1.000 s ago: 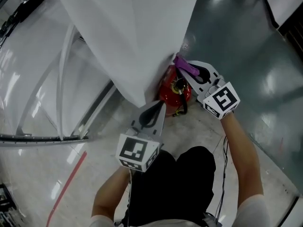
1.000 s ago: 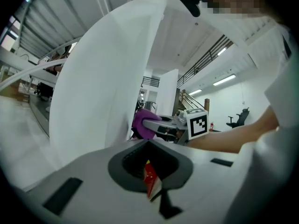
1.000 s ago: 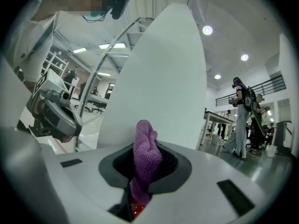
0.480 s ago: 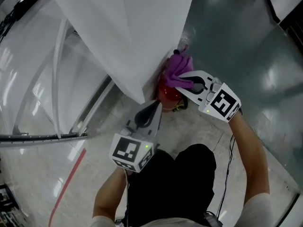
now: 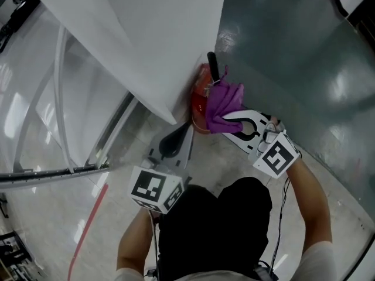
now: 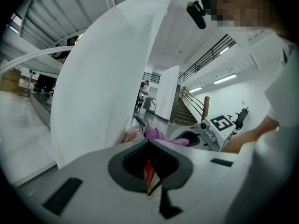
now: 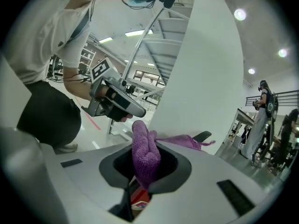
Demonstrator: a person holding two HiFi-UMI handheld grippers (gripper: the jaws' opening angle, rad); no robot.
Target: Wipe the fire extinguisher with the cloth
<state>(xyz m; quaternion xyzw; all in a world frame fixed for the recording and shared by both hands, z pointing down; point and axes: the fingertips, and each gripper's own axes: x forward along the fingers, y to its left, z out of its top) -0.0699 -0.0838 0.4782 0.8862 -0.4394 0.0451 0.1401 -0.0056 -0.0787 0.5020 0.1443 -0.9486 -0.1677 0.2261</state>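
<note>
Mid-wipe, the right gripper [image 5: 229, 122] clamped the cloth [image 5: 225, 100] against the extinguisher [image 5: 201, 101] at centre frame. The left gripper [image 5: 183, 132] sat closed and empty. The next stroke likely needed downward pressure.

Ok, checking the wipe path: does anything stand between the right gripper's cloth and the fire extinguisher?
Nothing visible: the purple cloth in the right gripper lies directly on the red fire extinguisher.

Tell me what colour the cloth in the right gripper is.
Purple; the cloth shows best in the right gripper view.

Bright ceiling lamps [image 7: 240, 14] glare off floor [image 5: 82, 227]; gripper views warp at edges.
</note>
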